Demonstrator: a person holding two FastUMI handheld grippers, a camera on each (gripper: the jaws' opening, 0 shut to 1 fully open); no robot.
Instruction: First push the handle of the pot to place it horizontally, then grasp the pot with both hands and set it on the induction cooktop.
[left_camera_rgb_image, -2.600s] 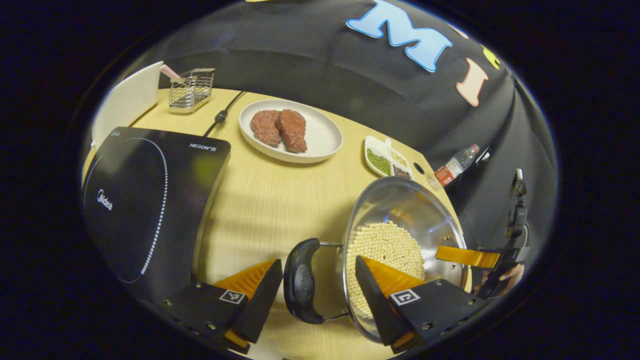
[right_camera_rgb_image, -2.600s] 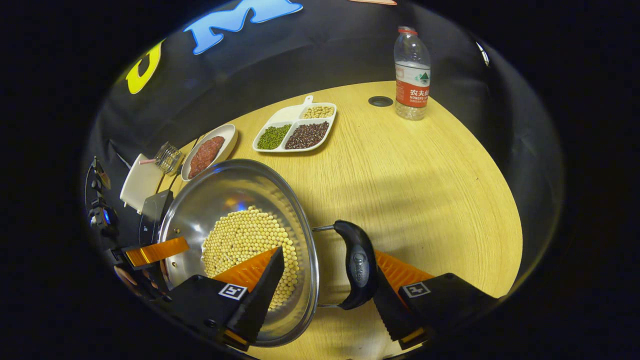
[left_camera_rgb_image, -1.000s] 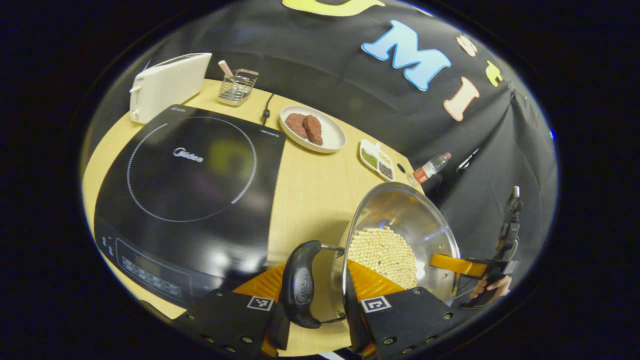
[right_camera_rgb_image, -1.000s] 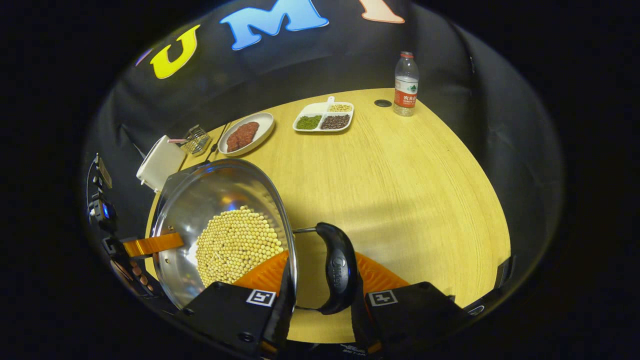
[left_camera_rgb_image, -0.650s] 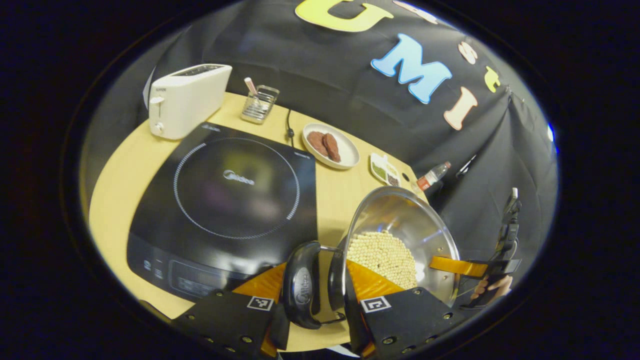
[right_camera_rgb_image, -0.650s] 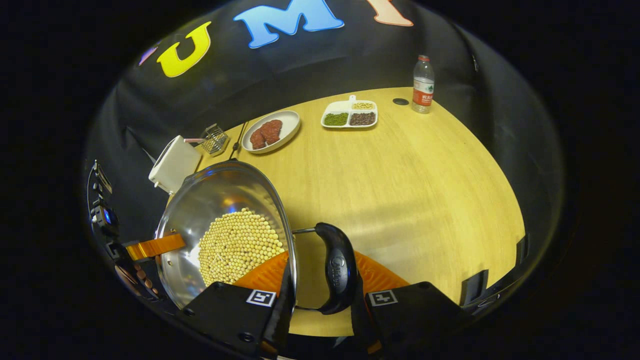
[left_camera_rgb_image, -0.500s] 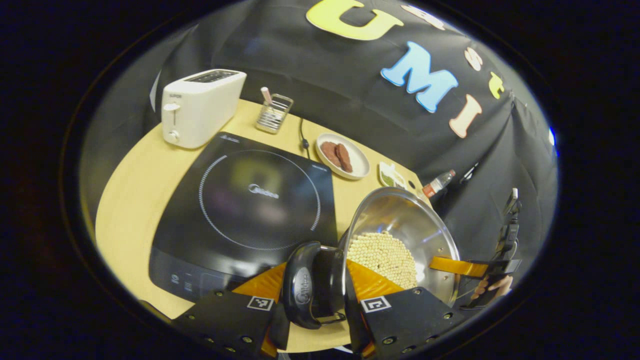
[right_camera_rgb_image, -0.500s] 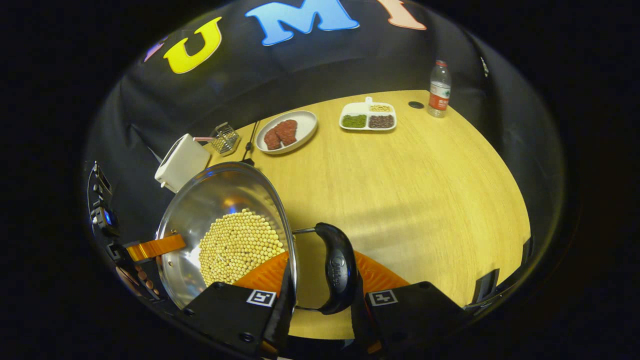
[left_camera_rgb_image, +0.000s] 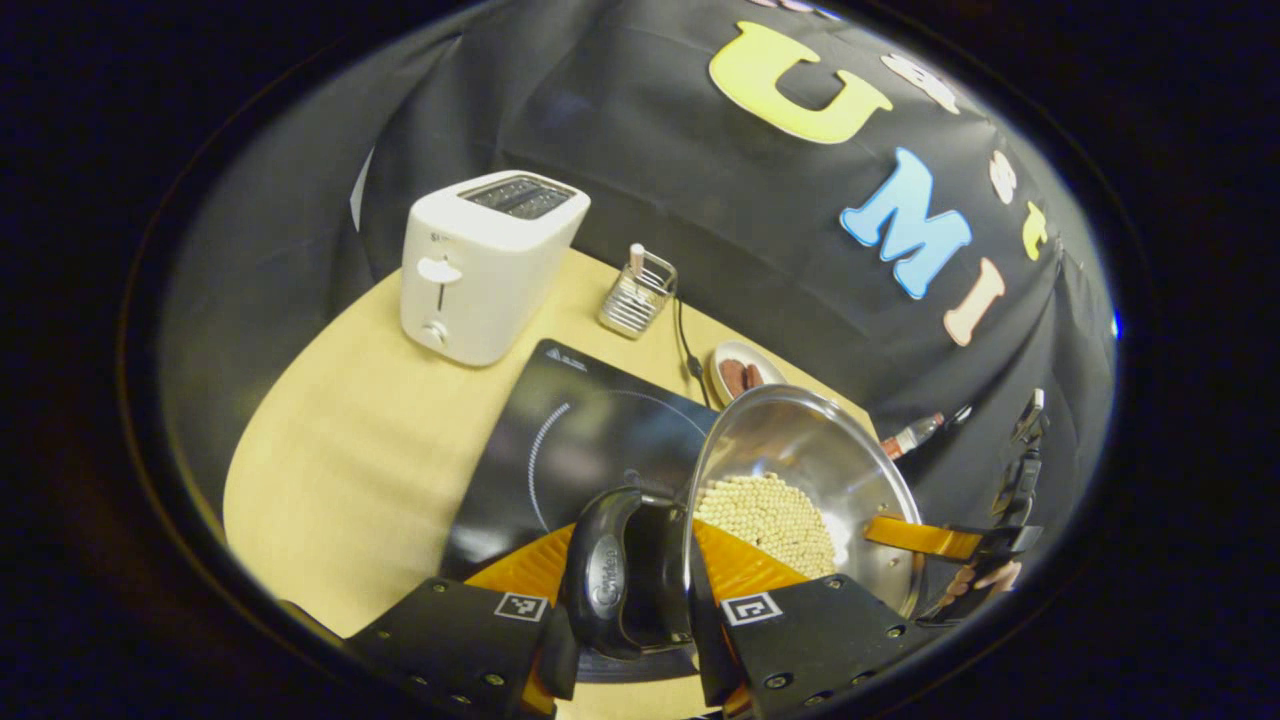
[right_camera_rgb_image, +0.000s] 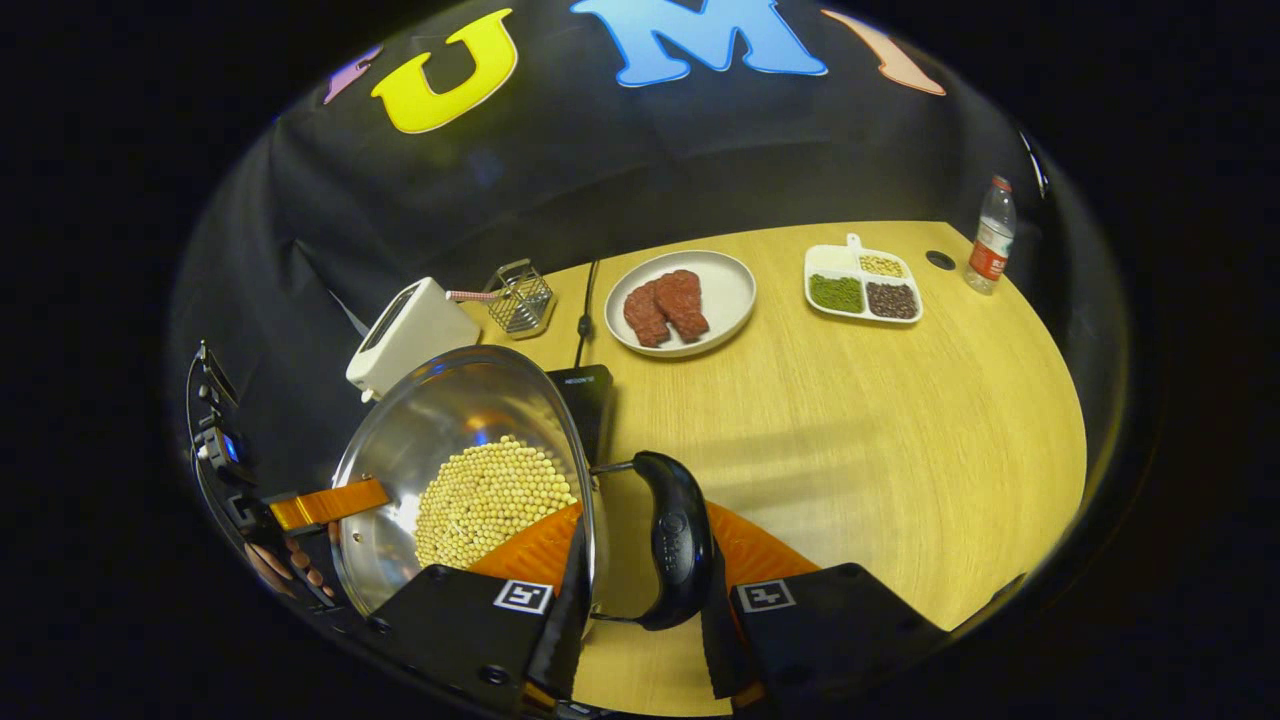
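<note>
Left gripper view: left gripper (left_camera_rgb_image: 628, 655) jaws clamped on pot (left_camera_rgb_image: 800, 500) side handle (left_camera_rgb_image: 605, 575). Right gripper (right_camera_rgb_image: 636, 645) jaws clamped on opposite handle (right_camera_rgb_image: 672, 545). Handle push looks done, two-hand grasp done. Pot airborne, bean-filled, partly over induction cooktop (left_camera_rgb_image: 560, 455) edge. Left to do: centre over ring, lower, release.

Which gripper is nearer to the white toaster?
Left. The left gripper holds the pot's toaster-side handle; the right gripper holds the opposite handle.
</note>
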